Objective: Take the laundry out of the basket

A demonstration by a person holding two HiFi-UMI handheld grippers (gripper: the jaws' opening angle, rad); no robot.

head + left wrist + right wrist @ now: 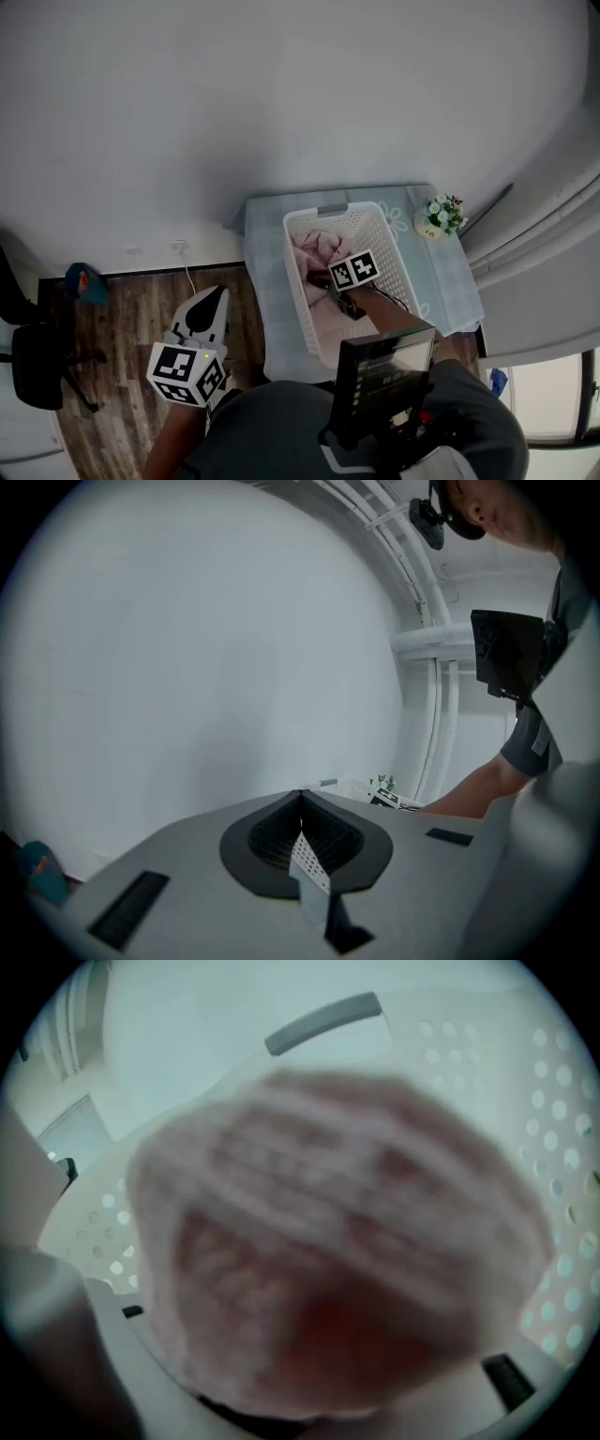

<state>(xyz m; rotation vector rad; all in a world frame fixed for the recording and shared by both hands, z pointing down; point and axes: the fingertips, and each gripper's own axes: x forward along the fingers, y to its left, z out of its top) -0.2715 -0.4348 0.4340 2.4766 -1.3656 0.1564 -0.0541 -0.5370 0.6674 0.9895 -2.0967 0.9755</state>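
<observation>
A white perforated laundry basket (pixel 292 272) stands on a small table, with pink laundry (pixel 314 246) inside it. My right gripper (pixel 325 279) reaches down into the basket and is shut on a bunch of the pink laundry (pixel 337 1241). That cloth fills the right gripper view, blurred, and hides the jaws. Behind it show the basket's wall (pixel 562 1147) and its grey handle (pixel 323 1022). My left gripper (pixel 217 296) hangs over the wooden floor to the left of the table, shut and holding nothing. In its own view the left gripper (pixel 301 803) points at a bare white wall.
The table (pixel 267 281) has a pale blue cloth, and a small pot of flowers (pixel 441 217) sits at its far right corner. A black chair (pixel 37 361) and a teal object (pixel 84 283) stand on the floor at left. A white cable (pixel 187 272) runs from a wall socket.
</observation>
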